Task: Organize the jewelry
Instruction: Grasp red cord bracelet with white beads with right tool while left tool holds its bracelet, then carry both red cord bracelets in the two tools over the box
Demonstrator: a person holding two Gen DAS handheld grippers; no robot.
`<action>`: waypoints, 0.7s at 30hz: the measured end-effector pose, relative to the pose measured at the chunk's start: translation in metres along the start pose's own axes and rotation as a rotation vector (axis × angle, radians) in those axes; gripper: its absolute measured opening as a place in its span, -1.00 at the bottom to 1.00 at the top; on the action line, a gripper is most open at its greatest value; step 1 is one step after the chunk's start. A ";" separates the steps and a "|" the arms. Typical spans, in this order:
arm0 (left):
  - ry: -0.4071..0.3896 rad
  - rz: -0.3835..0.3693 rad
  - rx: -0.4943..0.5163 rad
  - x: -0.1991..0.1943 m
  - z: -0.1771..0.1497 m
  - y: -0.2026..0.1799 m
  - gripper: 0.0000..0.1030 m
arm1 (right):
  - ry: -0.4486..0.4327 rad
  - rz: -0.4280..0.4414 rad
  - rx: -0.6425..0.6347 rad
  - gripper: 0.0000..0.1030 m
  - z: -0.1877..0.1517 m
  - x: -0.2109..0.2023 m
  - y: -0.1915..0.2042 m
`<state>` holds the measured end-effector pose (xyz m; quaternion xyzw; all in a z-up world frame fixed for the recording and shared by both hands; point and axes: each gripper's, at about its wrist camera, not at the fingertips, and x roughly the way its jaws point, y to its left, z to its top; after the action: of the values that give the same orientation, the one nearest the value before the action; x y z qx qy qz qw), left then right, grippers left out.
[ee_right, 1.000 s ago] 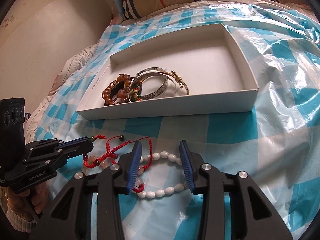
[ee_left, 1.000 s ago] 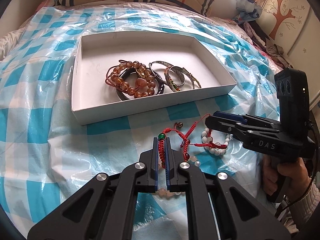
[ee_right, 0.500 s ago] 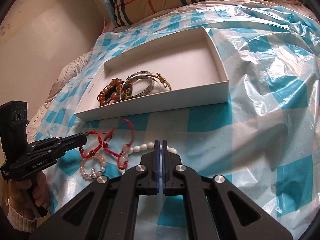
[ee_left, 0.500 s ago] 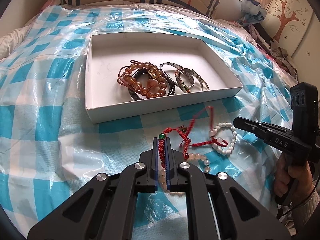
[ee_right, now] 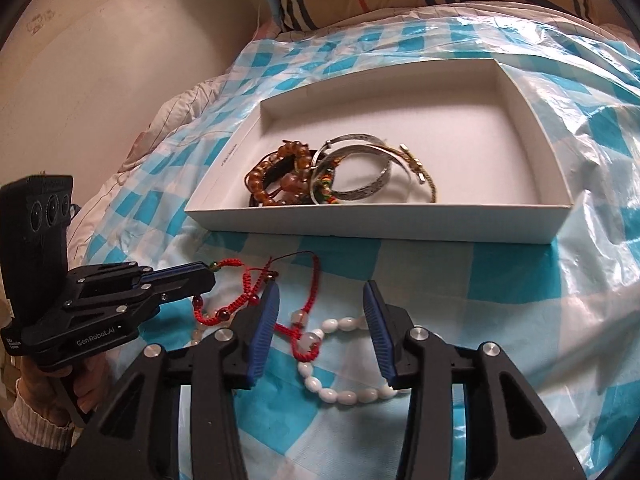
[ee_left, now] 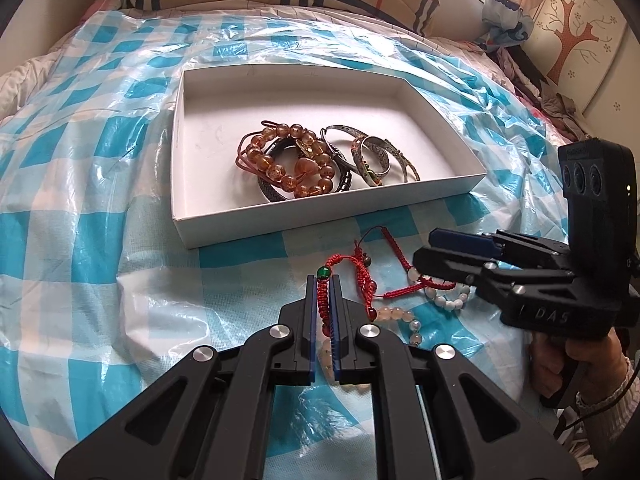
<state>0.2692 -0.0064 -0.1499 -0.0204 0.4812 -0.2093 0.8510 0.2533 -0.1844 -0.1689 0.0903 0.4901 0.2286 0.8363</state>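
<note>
With my left gripper (ee_left: 322, 304) pinching the red cord bracelet (ee_left: 362, 276) at lower centre and my right gripper (ee_right: 322, 320) opening, empty, over the tangled white bead bracelet (ee_right: 344, 390), lifting could drag both.

Bracelets (ee_left: 304, 160) in box (ee_left: 320, 222), others (ee_right: 340, 360) before.

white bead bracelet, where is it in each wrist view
Left wrist: the white bead bracelet lies at right of centre, partly under the right gripper.
Right wrist: low centre, between that gripper's opening fingers.
Shared landmark: the white box, beyond it in both.
</note>
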 end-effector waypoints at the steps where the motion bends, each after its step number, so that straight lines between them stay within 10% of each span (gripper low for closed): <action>1: -0.007 -0.003 -0.001 -0.001 0.001 0.000 -0.89 | 0.031 -0.020 -0.033 -0.17 -0.002 0.006 0.005; 5: -0.096 -0.081 -0.027 -0.024 0.010 -0.002 -0.90 | 0.054 -0.040 -0.080 -0.73 -0.009 0.009 0.013; 21: -0.129 -0.059 -0.039 -0.039 0.010 -0.004 -0.90 | -0.081 0.116 0.218 -0.75 -0.027 -0.039 -0.026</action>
<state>0.2582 0.0033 -0.1119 -0.0644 0.4287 -0.2230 0.8731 0.2213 -0.2272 -0.1622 0.2180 0.4717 0.2182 0.8261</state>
